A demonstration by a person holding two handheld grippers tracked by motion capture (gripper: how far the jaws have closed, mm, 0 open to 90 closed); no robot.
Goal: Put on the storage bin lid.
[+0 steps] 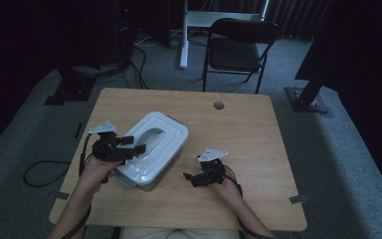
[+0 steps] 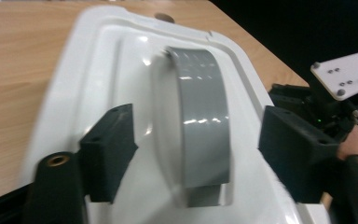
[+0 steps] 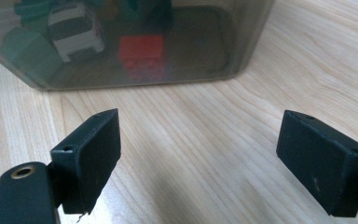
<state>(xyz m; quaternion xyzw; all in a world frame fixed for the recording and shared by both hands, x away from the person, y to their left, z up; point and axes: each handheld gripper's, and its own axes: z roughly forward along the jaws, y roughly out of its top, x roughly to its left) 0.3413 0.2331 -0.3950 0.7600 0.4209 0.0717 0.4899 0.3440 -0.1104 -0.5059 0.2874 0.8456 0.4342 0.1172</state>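
Storage box [image 1: 151,149] one, white lid [image 2: 121,93], grey handle [image 2: 203,116], left tool [image 2: 196,158] released astride handle, right tool [image 3: 200,158] released

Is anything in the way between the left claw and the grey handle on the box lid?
No, nothing visible. The left gripper hangs right over the white lid, its jaws open on either side of the grey handle without pressing on it. No other object lies between them.

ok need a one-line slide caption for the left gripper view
Left gripper open above the white lid, its jaws either side of the grey handle, not touching it.
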